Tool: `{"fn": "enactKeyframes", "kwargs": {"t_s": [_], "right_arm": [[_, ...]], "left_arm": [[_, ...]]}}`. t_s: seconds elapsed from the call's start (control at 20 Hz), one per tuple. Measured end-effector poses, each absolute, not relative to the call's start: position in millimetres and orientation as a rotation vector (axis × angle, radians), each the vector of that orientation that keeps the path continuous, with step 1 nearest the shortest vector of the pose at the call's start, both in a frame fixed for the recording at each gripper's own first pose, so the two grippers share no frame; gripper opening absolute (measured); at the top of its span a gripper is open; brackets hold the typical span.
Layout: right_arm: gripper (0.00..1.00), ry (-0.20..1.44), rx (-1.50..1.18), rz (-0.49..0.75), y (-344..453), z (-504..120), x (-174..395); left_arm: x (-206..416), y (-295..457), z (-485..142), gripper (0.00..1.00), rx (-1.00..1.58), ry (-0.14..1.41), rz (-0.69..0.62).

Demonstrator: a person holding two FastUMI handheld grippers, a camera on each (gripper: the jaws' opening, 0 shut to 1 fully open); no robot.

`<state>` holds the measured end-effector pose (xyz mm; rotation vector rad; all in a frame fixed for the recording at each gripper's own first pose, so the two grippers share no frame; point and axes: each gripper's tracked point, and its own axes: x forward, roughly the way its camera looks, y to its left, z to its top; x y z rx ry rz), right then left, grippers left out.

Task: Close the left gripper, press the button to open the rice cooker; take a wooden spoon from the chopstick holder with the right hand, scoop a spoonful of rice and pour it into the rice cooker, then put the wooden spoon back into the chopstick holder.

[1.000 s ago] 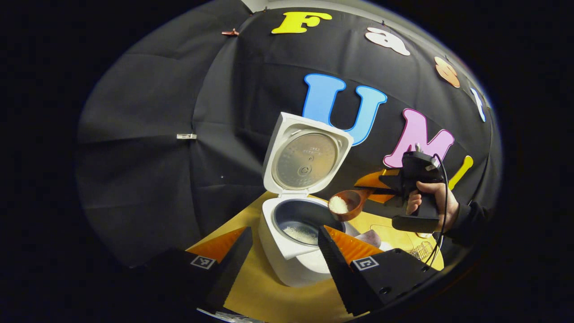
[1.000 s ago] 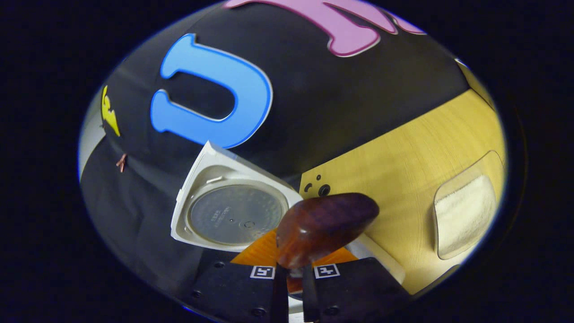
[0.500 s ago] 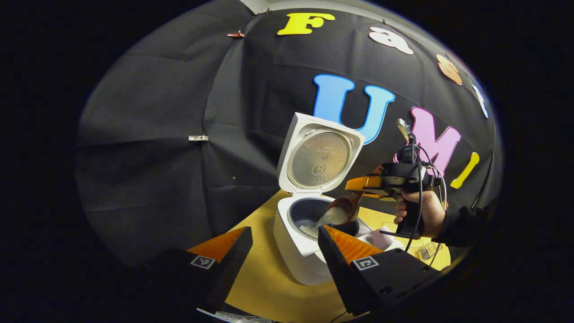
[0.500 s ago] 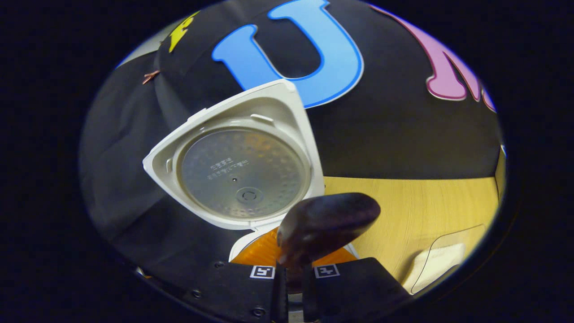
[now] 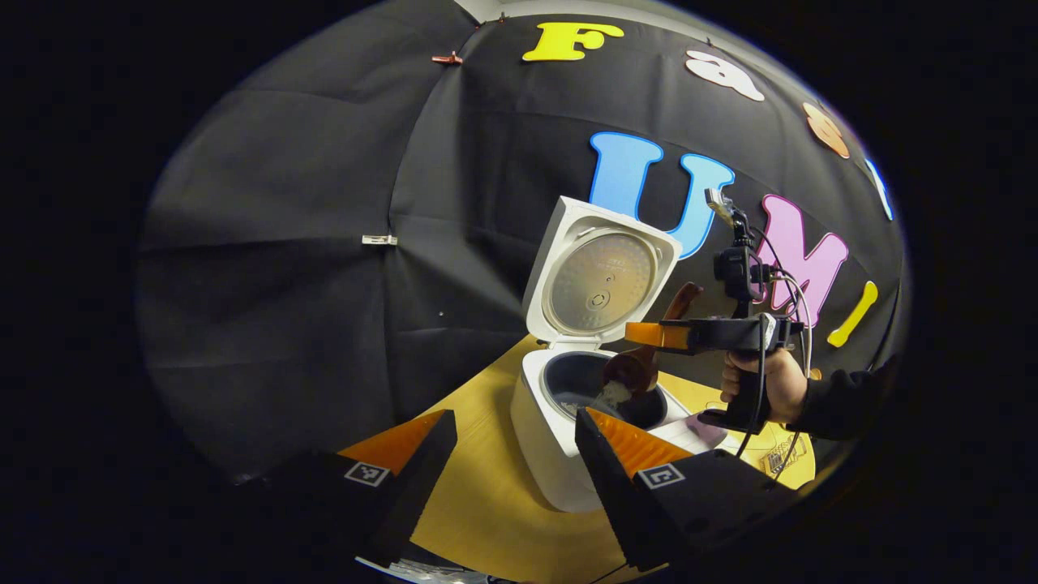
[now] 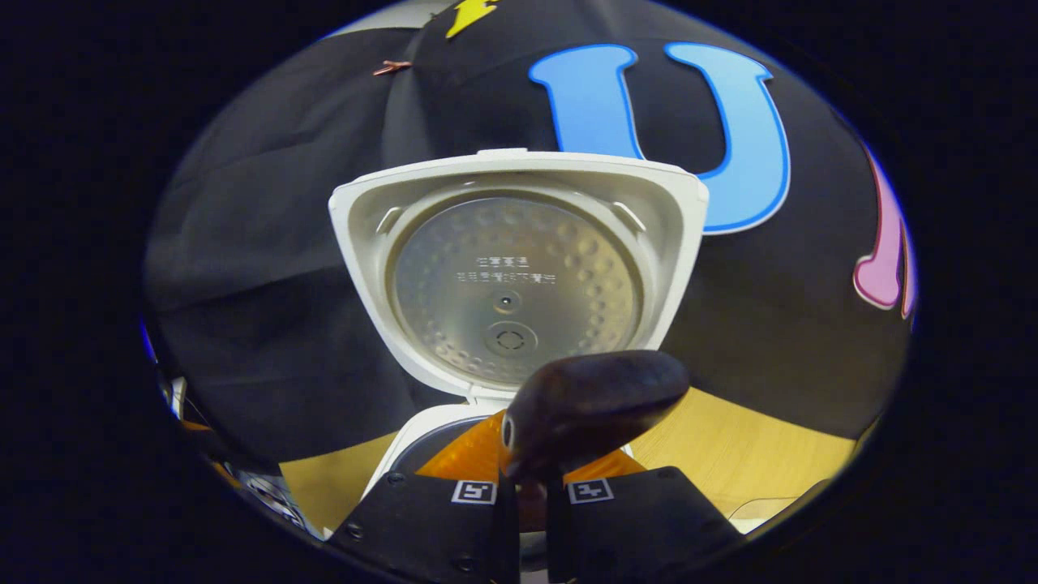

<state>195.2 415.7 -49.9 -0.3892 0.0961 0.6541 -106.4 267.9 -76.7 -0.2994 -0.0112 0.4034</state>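
Left gripper view is showing the right gripper [image 5: 653, 334] clamping the wooden spoon [image 5: 641, 367], tipping its bowl over the open rice cooker [image 5: 568, 430] standing on the bench [image 5: 486, 503]. Rice is spilling into the pot. Judging from this, keeping the bowl inside the rim matters. The left gripper [image 5: 511, 454] jaws are standing released.

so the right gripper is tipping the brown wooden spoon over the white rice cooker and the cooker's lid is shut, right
Not quite: the lid is not shut, it stands open and upright, as the left gripper view shows. The rest holds: the right gripper is shut on the brown wooden spoon, tipped over the white rice cooker, with rice at the spoon's bowl over the pot.
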Motion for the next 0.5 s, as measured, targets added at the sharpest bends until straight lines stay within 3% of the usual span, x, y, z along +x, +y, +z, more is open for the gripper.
{"fn": "enactKeyframes", "kwargs": {"t_s": [0.3,0.35,0.4,0.5], "right_arm": [[0.17,0.076,-0.504,0.689,426.0,-56.6,189.6],[0.17,0.072,-0.510,0.690,426.8,-56.2,190.6],[0.17,0.070,-0.511,0.690,426.4,-55.5,190.5],[0.17,0.095,-0.483,0.691,424.8,-56.9,189.6]], "left_arm": [[-101.9,270.5,-72.9,0.95,-0.300,-0.023,0.406],[-101.1,269.6,-72.1,0.90,-0.298,-0.022,0.403],[-100.1,269.2,-71.1,0.95,-0.298,-0.022,0.399],[-99.6,267.2,-70.8,0.95,-0.294,-0.024,0.395]]}}
